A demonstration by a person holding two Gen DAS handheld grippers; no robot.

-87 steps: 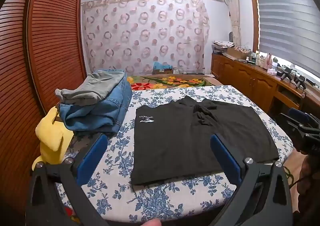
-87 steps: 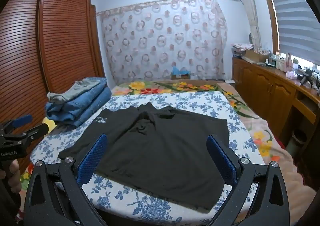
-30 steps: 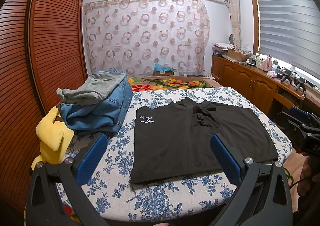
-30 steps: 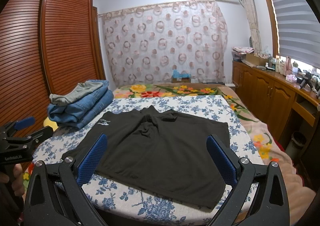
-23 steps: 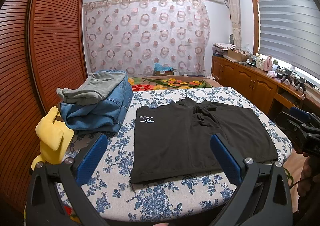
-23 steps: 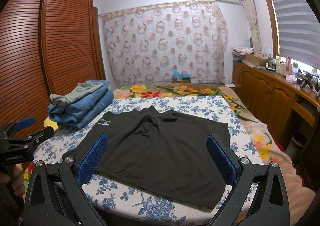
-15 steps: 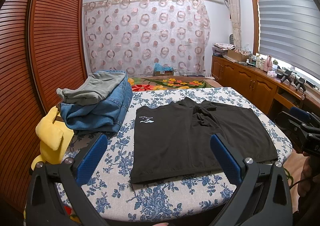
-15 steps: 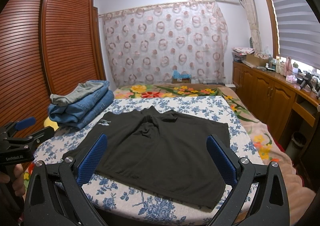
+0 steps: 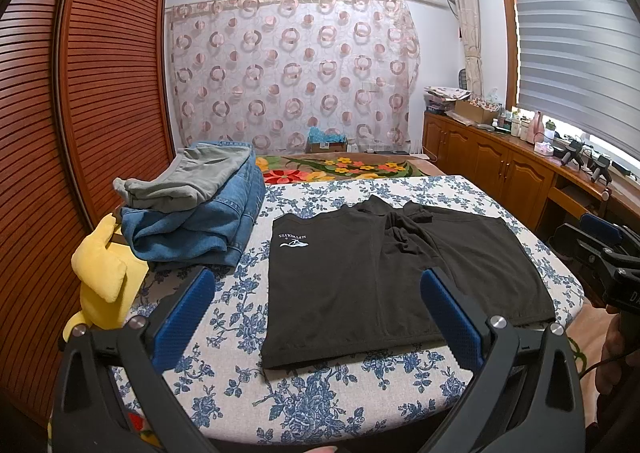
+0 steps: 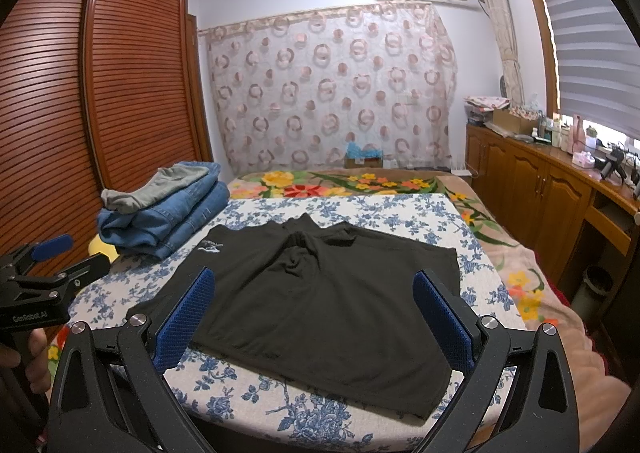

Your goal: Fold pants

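Bed (image 9: 392, 397) with blue floral sheet fills the near field in both wrist views. Black pants (image 9: 392, 277) (short, white logo on one leg) lie flat at its centre, unfolded, waistband at the near edge, leg hems and crotch pointing away; the wide axis runs left to right across both grippers. Stack of folded jeans (image 9: 200, 221) sits at the far-left corner, apart from the pants.

Left gripper (image 9: 320, 317): fingers spread wide, holding nothing, hovering before the near-left waist corner. Right gripper (image 10: 316, 317): fingers likewise wide apart, empty, before the near-right corner.

Judgement: no fold started. Each gripper is nearest its own waist corner; a leg-over-leg fold would likely sweep sideways.
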